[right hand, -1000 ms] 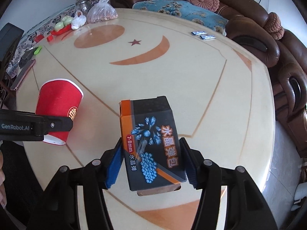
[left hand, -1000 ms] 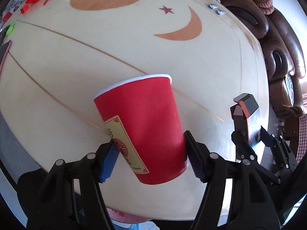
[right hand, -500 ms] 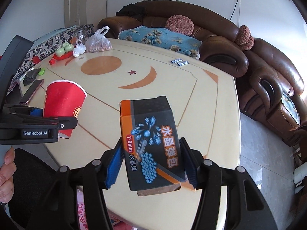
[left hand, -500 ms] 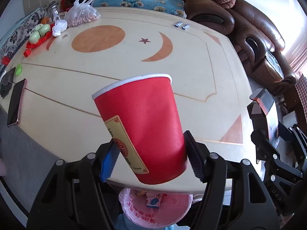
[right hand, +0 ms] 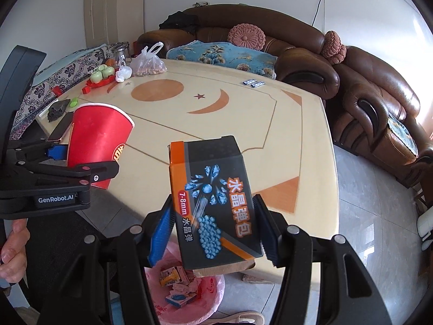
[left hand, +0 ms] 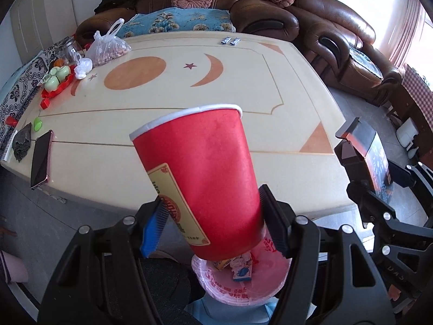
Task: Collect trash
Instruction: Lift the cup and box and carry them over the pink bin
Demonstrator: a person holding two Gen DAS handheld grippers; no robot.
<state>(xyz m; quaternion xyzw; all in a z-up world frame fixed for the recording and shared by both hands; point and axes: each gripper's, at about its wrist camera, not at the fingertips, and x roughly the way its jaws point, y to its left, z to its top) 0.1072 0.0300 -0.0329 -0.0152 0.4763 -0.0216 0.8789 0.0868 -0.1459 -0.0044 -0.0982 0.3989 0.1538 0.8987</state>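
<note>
cup [left hand: 200, 178] in left claw [left hand: 213, 222], box [right hand: 213, 197] in right claw [right hand: 213, 233], bin [left hand: 240, 284] below, table [left hand: 284, 86] ahead

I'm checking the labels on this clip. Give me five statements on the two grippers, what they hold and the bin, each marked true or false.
1. The left gripper is shut on the red paper cup. True.
2. The right gripper is open and holds nothing. False: it clamps the black and orange box.
3. The bin with the pink liner lies below the cup. True.
4. The bin is empty. False: small cartons and crumpled paper lie inside.
5. The phone lies near the table edge. True.
</note>
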